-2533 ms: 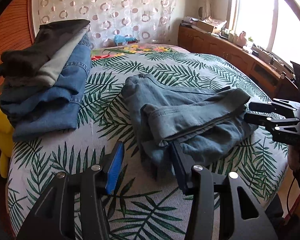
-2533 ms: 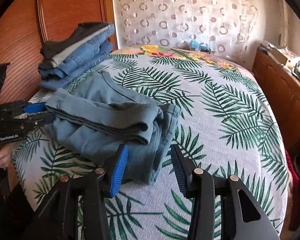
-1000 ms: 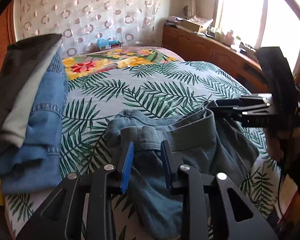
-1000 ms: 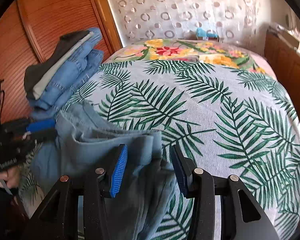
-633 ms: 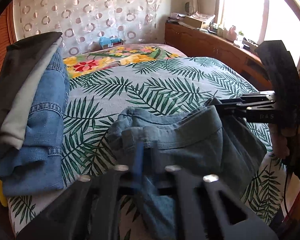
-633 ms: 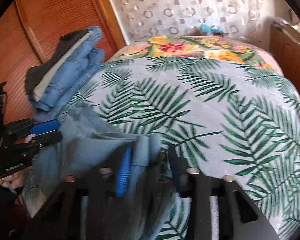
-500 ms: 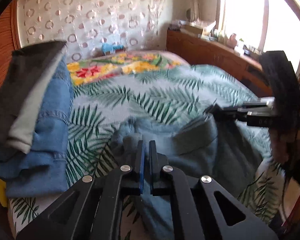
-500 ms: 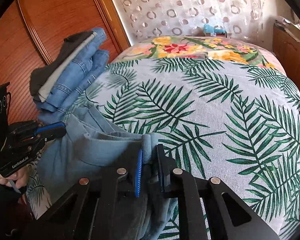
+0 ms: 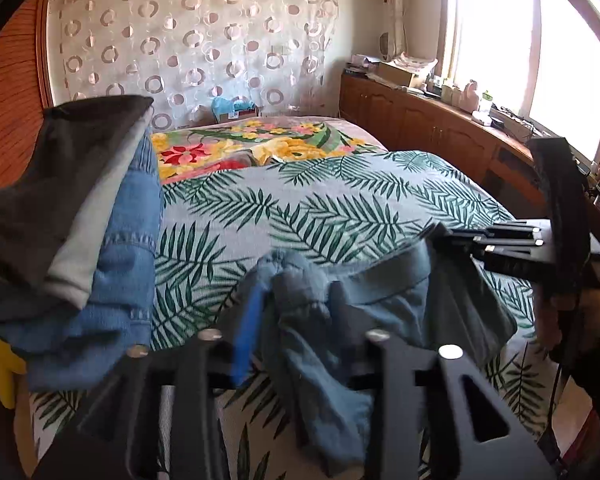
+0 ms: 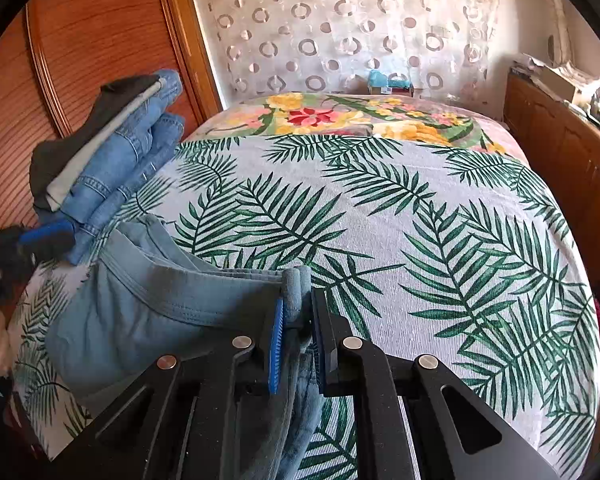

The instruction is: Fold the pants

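Note:
The grey-blue pants (image 10: pixel 148 312) hang bunched between my two grippers, lifted partly off the leaf-print bed (image 10: pixel 440 248). My right gripper (image 10: pixel 298 320) is shut on one corner of their waistband. My left gripper (image 9: pixel 296 316) looks blurred and its fingers stand apart around the other end of the waistband (image 9: pixel 300 284). In the left wrist view the right gripper (image 9: pixel 496 248) holds the band at the right. In the right wrist view the left gripper (image 10: pixel 40 240) sits at the far left.
A stack of folded jeans and dark clothes (image 9: pixel 80 216) lies on the bed's left side, also in the right wrist view (image 10: pixel 112 152). A wooden wardrobe (image 10: pixel 80 40) stands behind it. A wooden cabinet (image 9: pixel 440 128) runs under the window at right.
Both grippers closed on the pants' waistband and lifted it. Since half a second ago the left gripper's fingers have spread apart, with motion blur. The right gripper stays shut.

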